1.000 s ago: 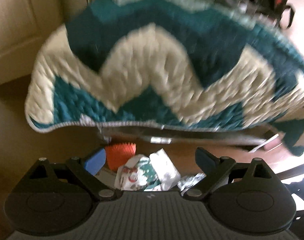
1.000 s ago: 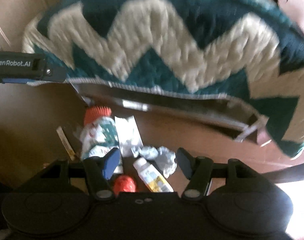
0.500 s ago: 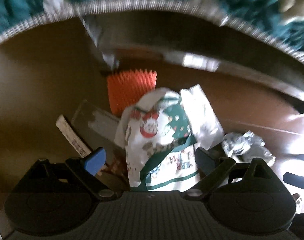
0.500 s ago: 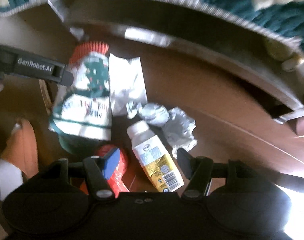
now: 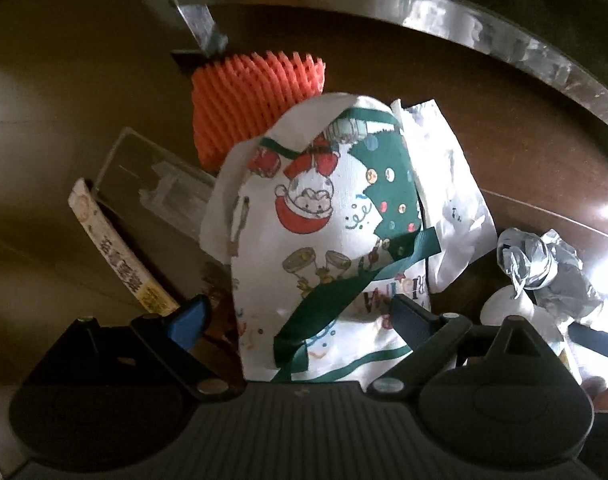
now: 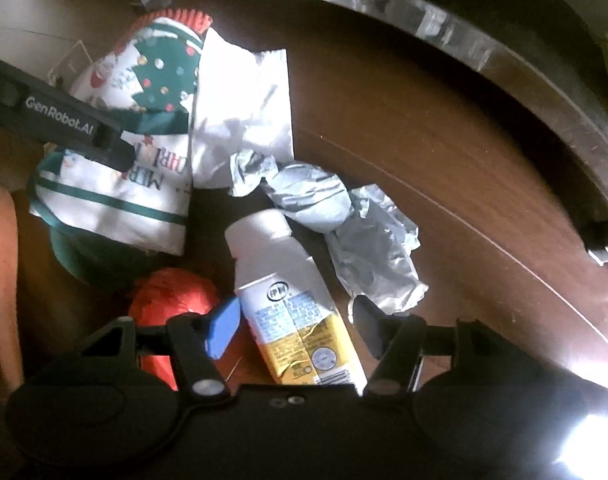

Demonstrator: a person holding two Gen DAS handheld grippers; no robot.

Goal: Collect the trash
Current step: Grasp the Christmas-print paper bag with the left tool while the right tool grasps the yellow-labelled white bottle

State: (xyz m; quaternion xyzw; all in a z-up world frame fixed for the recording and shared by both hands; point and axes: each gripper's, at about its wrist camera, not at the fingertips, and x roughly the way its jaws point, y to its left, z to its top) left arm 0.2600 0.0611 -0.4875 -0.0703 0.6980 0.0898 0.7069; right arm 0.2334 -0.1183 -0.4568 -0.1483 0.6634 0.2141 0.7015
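1. A dark brown wooden floor carries the litter, bounded at its far edge by a curved metal frame rail.
2. A white fabric Christmas-print bag with green ribbon handles lies nearest the floor's far-left part, over an orange ribbed foam net; a clear plastic box and a thin printed carton lie just beside it.
3. A flat white paper wrapper is seen touching the bag, with crumpled silver-grey wrappers near it.
4. A small white plastic bottle with a yellow-and-blue label lies at the near side, beside a red crinkled ball.
5. The step in hand is judged to be the approach before a first pick: nothing is yet held.
6. The left gripper is pointed straight down over the bag, its fingers apart, with the bag lying between them unpressed.
7. The right gripper is likewise pointed down, its fingers closing around the bottle; no contact can be seen.
8. The next move calls for a final lowering, then squeezing squarely across the bottle's body and gathering the bag's loose cloth.
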